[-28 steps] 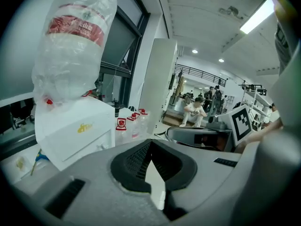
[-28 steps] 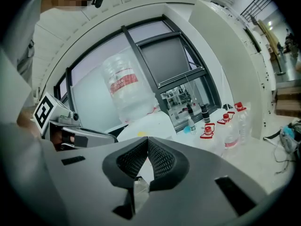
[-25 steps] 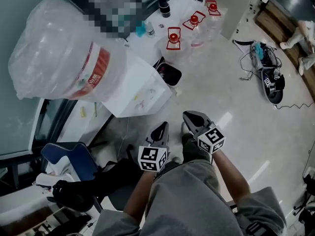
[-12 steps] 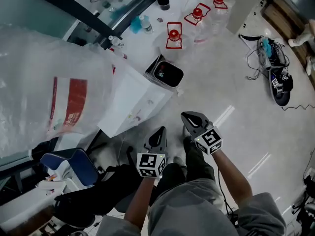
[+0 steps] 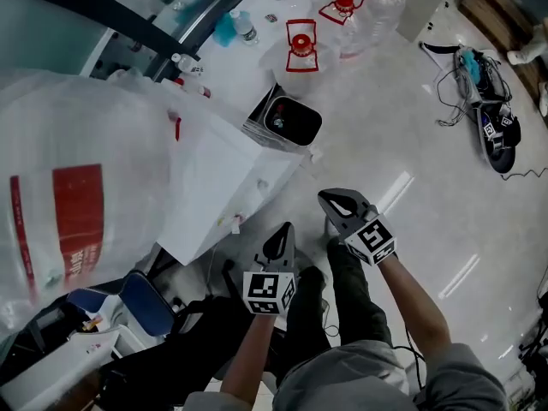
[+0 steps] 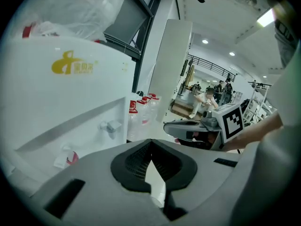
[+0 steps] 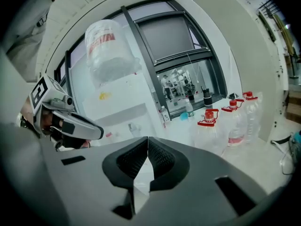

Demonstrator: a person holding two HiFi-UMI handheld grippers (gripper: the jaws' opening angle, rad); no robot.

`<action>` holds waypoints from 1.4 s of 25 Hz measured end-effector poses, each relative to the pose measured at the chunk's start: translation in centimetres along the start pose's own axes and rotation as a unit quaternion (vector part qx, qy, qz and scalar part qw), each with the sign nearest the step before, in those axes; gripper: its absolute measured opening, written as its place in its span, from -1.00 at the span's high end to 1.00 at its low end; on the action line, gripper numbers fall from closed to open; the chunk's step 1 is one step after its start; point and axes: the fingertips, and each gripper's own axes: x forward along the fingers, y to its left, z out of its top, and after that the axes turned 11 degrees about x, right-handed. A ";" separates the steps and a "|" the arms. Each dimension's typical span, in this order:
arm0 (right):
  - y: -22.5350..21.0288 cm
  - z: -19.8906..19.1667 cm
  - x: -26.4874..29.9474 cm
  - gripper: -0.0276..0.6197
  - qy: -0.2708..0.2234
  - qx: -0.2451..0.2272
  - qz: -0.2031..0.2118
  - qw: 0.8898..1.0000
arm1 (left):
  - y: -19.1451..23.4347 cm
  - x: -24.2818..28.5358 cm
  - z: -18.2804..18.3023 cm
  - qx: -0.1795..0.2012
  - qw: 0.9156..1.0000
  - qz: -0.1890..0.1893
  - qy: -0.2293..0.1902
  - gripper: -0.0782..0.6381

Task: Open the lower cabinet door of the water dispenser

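Water dispenser (image 5: 218,174) stands upright, long axis vertical, tap face turned toward the grippers. Left gripper (image 5: 281,233) and right gripper (image 5: 336,202): jaws closed together, nothing held, both clear of the dispenser.

Open floor (image 5: 402,148) beside water dispenser (image 5: 221,178)
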 end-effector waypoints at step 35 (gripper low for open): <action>-11.5 -15.4 12.7 0.87 0.008 -0.034 0.062 0.997 | 4.9 13.6 -15.9 -0.013 0.998 0.066 0.003 0.76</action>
